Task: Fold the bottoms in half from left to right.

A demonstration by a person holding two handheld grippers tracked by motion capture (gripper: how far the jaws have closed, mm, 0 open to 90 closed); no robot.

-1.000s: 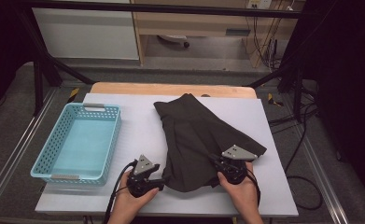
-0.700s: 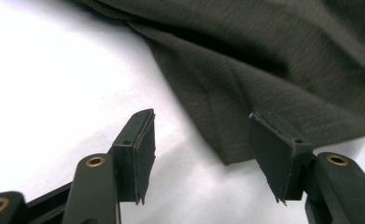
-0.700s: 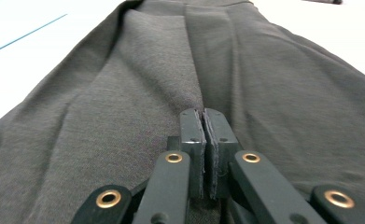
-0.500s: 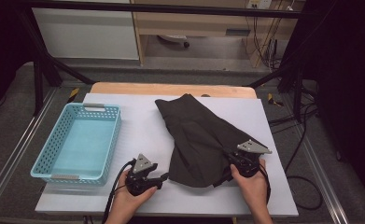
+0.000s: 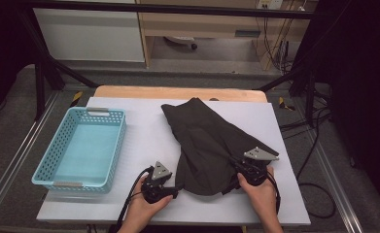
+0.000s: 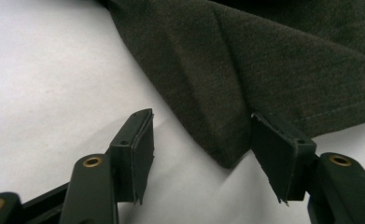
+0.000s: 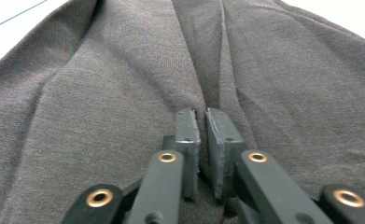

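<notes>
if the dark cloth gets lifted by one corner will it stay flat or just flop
Most likely it flops: the dark cloth lies in soft folds and creases, so it looks limp. It seems a thin knit, probably light, so the rest would hang and drag across the white table. The right tool, its jaws just opening, stands on a ridge of fabric, which suggests that it bunches easily.

**A:** What's on my right gripper's camera?

**B:** The right gripper point(image 7: 202, 122) sits over the dark grey garment point(image 7: 101, 116). My two black fingers point(image 7: 187, 128) stand nearly together, just a thin slit between them. They've just been easing apart.

**A:** Anything pinched?

**B:** A ridge of cloth runs up from the tips; whether it's clamped, I can't tell. White desk point(image 7: 12, 14) peeks at the top corners.
</notes>
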